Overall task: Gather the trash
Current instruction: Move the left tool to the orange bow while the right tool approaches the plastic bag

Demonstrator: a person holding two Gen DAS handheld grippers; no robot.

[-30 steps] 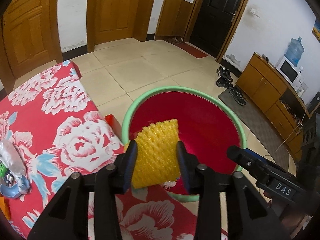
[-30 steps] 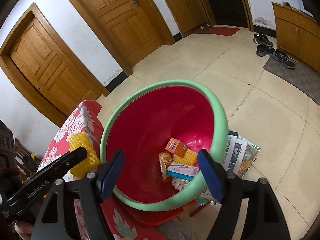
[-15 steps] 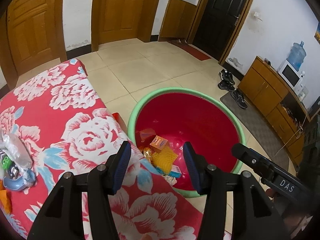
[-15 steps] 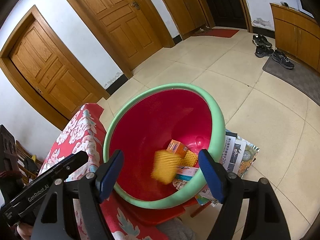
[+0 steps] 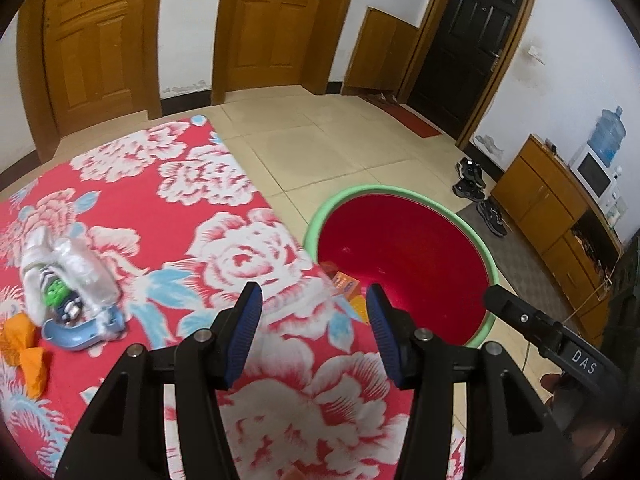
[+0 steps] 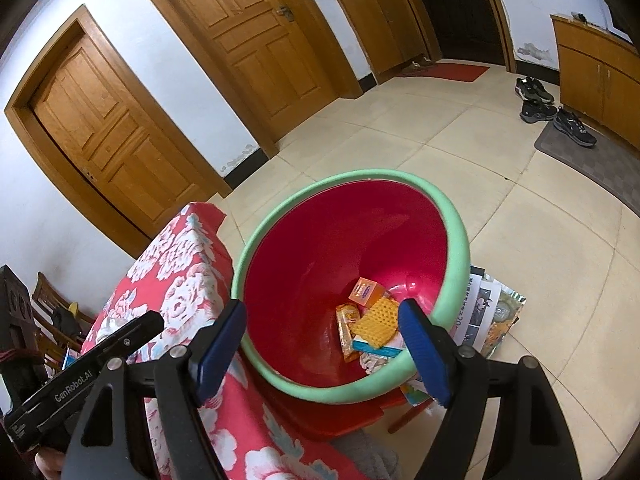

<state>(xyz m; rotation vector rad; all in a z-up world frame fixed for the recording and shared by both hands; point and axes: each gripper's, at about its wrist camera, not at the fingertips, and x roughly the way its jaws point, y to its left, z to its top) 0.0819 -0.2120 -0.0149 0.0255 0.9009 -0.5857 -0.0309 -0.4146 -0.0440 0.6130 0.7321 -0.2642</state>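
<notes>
A red basin with a green rim (image 6: 456,240) stands beside the table and also shows in the left wrist view (image 5: 476,248). In it lie a yellow foam net (image 6: 376,322), an orange box (image 6: 366,291), a snack wrapper (image 6: 346,330) and a white-blue box (image 6: 378,347). My left gripper (image 5: 314,334) is open and empty over the red floral tablecloth (image 5: 224,216). A clear plastic bottle (image 5: 86,270), a blue piece (image 5: 82,330) and orange peel (image 5: 30,360) lie at the table's left. My right gripper (image 6: 324,354) is open and empty above the basin's near rim.
The basin rests on a red stool (image 6: 340,420). Printed paper (image 6: 490,312) lies on the tiled floor beside it. Shoes (image 6: 554,110) and a mat lie by a wooden cabinet (image 6: 596,64). Wooden doors (image 6: 256,48) line the far wall.
My left gripper opened and let the yellow foam net fall into the basin. It then drew back and left over the table. The right gripper stayed nearly still.
</notes>
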